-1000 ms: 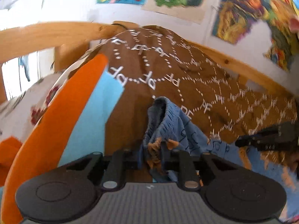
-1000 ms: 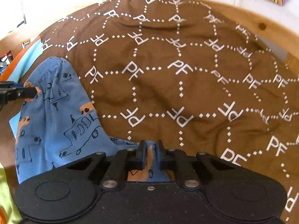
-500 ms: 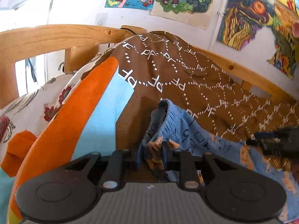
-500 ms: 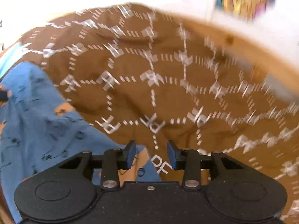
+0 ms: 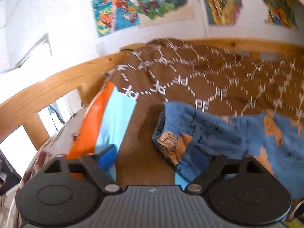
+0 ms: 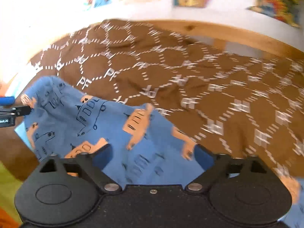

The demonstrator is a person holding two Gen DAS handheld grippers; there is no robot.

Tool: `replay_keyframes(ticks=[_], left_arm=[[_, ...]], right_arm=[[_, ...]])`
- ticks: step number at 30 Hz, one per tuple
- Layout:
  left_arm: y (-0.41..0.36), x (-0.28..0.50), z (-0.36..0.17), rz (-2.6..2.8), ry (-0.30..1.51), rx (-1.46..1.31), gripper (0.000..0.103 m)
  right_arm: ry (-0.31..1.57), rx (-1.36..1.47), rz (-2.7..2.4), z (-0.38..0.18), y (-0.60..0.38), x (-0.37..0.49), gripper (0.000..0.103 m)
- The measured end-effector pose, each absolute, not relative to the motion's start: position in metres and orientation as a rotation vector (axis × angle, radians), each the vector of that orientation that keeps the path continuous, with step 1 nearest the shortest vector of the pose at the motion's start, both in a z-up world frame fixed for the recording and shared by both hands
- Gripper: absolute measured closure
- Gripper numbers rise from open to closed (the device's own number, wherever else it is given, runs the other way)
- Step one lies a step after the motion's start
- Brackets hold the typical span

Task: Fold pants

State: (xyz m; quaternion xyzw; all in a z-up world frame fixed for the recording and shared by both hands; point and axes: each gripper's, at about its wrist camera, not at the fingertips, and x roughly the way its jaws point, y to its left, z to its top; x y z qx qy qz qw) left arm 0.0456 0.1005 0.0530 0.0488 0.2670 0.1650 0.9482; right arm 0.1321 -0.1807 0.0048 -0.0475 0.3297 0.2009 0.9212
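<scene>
Small blue pants [image 6: 106, 125] with orange and black vehicle prints lie spread on the brown blanket [image 6: 190, 72]. In the left wrist view the pants [image 5: 218, 129] show their gathered waistband end just ahead and to the right. My left gripper [image 5: 161, 159] is open and empty, its jaws wide apart above the blanket and the pants' edge. My right gripper [image 6: 153, 155] is open and empty, hovering over the pants. The left gripper's fingers [image 6: 17, 111] show at the left edge of the right wrist view, beside the waistband.
The brown blanket with white "PF" pattern [image 5: 209, 79] covers a bed with a wooden frame [image 5: 57, 87]. An orange and light-blue cloth [image 5: 106, 121] lies at the left. Posters [image 5: 136, 5] hang on the wall behind. A yellow-green cloth [image 6: 9, 182] lies at lower left.
Both grippers have opened and let go of the pants, which now lie flat on the blanket. Both have pulled back and tilted up, showing more wall.
</scene>
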Motion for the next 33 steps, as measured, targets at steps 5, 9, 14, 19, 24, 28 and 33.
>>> replay_keyframes(ticks=[5,9,14,19,24,28,33], left_arm=[[0.057,0.061,0.071,0.144,0.511,-0.014,0.000],[-0.019,0.116,0.075,-0.135,0.528,0.046,0.000],[-0.142,0.179,0.058,-0.531,0.608,0.028,0.000],[-0.252,0.201,0.036,-0.801,0.619,0.103,0.000],[-0.321,0.206,0.012,-0.946,0.615,0.223,0.000],[-0.343,0.210,-0.010,-0.968,0.630,0.340,0.000],[-0.335,0.209,-0.020,-0.996,0.627,0.309,0.000]], right_arm=[[0.597,-0.063,0.103,0.021,-0.257,0.069,0.001],[0.571,0.119,-0.193,0.024,-0.329,0.024,0.001],[0.551,0.240,-0.334,0.012,-0.392,-0.005,0.001],[0.564,0.388,-0.298,0.000,-0.428,-0.003,0.001],[0.598,0.494,-0.240,-0.008,-0.442,0.006,0.003],[0.585,0.555,-0.219,-0.008,-0.451,0.012,0.005],[0.552,0.681,-0.257,-0.016,-0.461,0.018,0.016]])
